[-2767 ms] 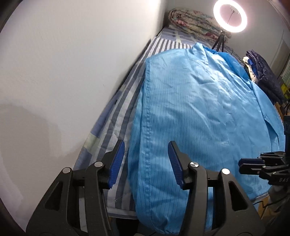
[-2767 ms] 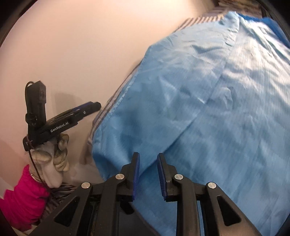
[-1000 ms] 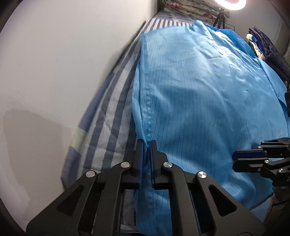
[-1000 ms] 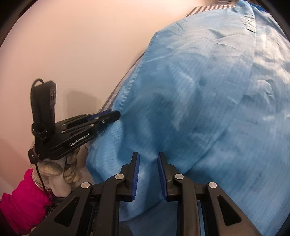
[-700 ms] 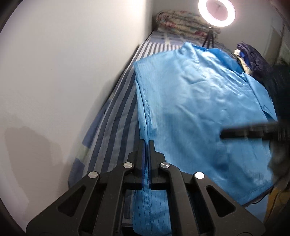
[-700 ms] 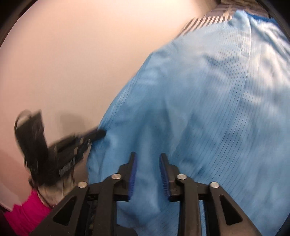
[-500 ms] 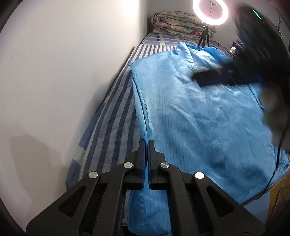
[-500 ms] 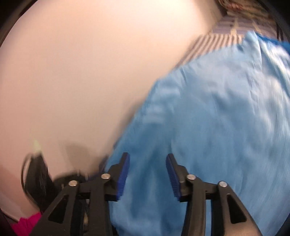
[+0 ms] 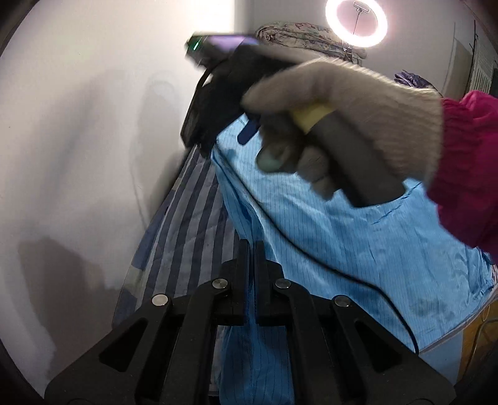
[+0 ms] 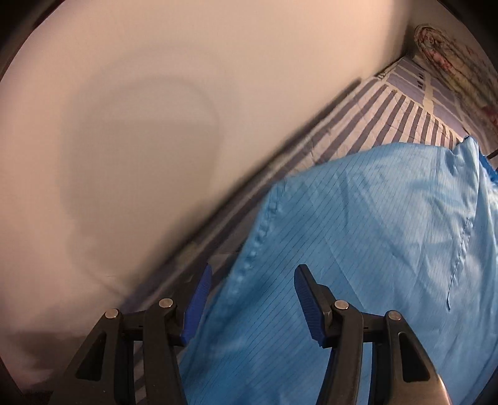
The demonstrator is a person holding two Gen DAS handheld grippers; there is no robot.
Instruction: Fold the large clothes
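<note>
A large light-blue pinstriped garment (image 9: 358, 243) lies spread on a striped bed sheet (image 9: 190, 218). My left gripper (image 9: 251, 249) is shut on the garment's near left side edge. The right gripper, held in a gloved hand (image 9: 342, 102), crosses the left wrist view higher up, over the far left part of the garment. In the right wrist view my right gripper (image 10: 252, 293) is open, just above the garment (image 10: 373, 249) beside its left seam (image 10: 264, 224), holding nothing.
A pale wall (image 9: 93, 124) runs close along the bed's left side. A rolled floral quilt (image 9: 305, 34) and a ring light (image 9: 356, 21) stand at the bed's far end. Dark clothes (image 9: 411, 79) are piled at the far right. A black cable (image 9: 358, 280) trails over the garment.
My left gripper closed on the garment's side edge and holds it. My right gripper opened and swung from the near right hem across to the far left edge.
</note>
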